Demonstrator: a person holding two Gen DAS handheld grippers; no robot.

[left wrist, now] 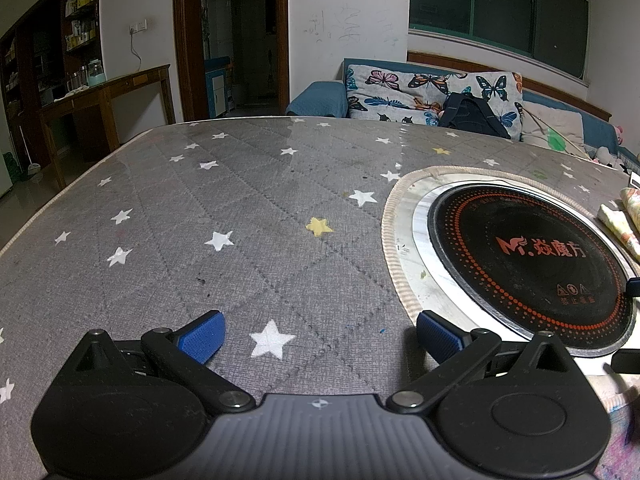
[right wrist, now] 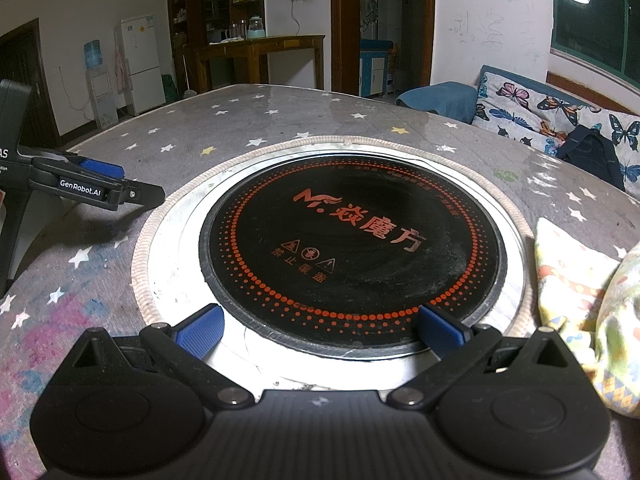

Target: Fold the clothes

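A light yellow patterned garment (right wrist: 588, 312) lies folded or bunched on the table at the right of the right wrist view; its edge shows in the left wrist view (left wrist: 624, 220) at the far right. My left gripper (left wrist: 318, 338) is open and empty, low over the grey star-print table cover (left wrist: 240, 240). It also shows from the side in the right wrist view (right wrist: 120, 184). My right gripper (right wrist: 320, 326) is open and empty over the near rim of the black round cooktop (right wrist: 352, 252), left of the garment.
The cooktop (left wrist: 532, 264) is set in the table's middle with a metal ring and braided trim. A sofa with a butterfly cover (left wrist: 432, 92) and a dark bag (left wrist: 472, 114) stands behind the table. A wooden desk (left wrist: 104, 92) stands far left.
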